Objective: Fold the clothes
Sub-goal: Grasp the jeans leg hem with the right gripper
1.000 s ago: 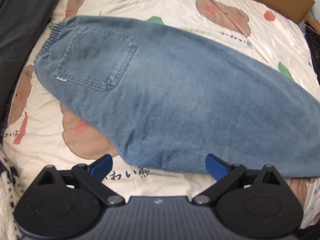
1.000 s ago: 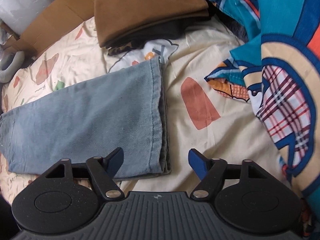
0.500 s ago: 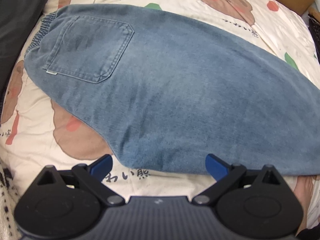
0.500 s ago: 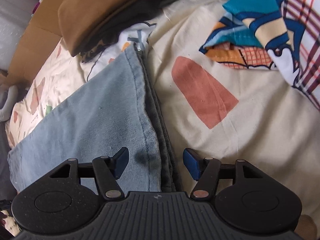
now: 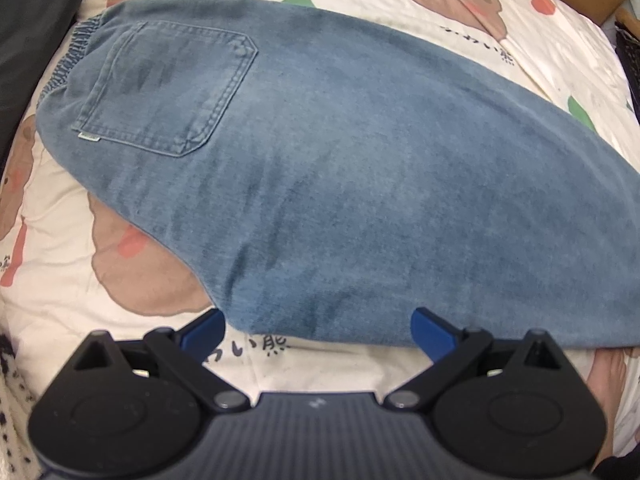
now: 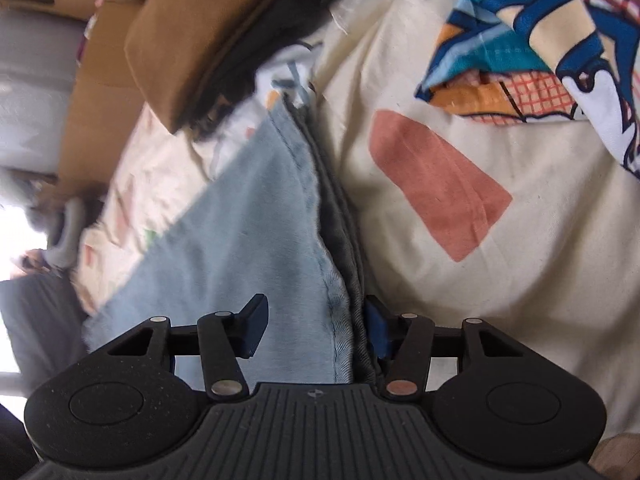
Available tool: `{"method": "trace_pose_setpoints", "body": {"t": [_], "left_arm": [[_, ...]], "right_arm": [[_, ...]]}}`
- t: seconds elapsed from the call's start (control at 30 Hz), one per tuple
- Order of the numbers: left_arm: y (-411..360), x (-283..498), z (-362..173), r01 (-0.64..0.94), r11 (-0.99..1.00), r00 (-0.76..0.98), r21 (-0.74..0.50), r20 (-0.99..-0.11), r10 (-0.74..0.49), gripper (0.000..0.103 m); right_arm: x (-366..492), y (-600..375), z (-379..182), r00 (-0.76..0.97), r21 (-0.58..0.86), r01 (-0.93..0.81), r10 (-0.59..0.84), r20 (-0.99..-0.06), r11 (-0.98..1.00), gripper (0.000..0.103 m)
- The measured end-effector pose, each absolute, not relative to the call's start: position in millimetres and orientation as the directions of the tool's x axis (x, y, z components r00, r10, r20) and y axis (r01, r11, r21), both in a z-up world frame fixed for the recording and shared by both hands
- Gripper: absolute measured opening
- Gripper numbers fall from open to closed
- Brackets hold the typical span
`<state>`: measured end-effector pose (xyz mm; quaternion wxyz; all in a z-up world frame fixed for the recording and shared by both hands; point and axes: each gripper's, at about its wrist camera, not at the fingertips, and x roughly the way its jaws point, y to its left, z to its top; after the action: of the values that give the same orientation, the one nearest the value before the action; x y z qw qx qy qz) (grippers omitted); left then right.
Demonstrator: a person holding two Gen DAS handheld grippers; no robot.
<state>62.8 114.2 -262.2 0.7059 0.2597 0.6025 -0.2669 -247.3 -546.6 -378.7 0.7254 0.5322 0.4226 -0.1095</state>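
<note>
Two tongs work over blue jeans (image 5: 360,184) lying flat on a bear-print bed sheet (image 5: 72,280). The right tongs (image 6: 316,330) are closing around the leg hem (image 6: 340,280), pads not yet pressing; catch every layer before lifting. The left tongs (image 5: 318,334) hover released over the jeans' near edge.

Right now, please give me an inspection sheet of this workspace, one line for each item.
Surface: cream bedsheet with bear prints.
Job's things: blue jeans lying flat, back pocket up; leg hem stacked.
Clutter: brown folded garment, colourful printed cloth, cardboard.
Grippers: left gripper open above the jeans' edge; right gripper closing, hem between the jaws.
Cables: nothing seen.
Surroundings: dark fabric beside the bed.
</note>
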Motion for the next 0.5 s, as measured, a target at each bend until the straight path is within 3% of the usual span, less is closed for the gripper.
{"method": "trace_pose_setpoints", "body": {"t": [0.27, 0.5], "left_arm": [[111, 64, -262, 0.698, 0.714, 0.132, 0.053, -0.99, -0.055, 0.1], [109, 63, -260, 0.705, 0.707, 0.132, 0.049, -0.989, -0.062, 0.1]], "right_arm": [[-235, -539, -357, 0.678, 0.76, 0.517, 0.354, -0.644, 0.393, 0.054], [-216, -533, -370, 0.621, 0.697, 0.562, 0.329, -0.711, 0.446, 0.054]]}}
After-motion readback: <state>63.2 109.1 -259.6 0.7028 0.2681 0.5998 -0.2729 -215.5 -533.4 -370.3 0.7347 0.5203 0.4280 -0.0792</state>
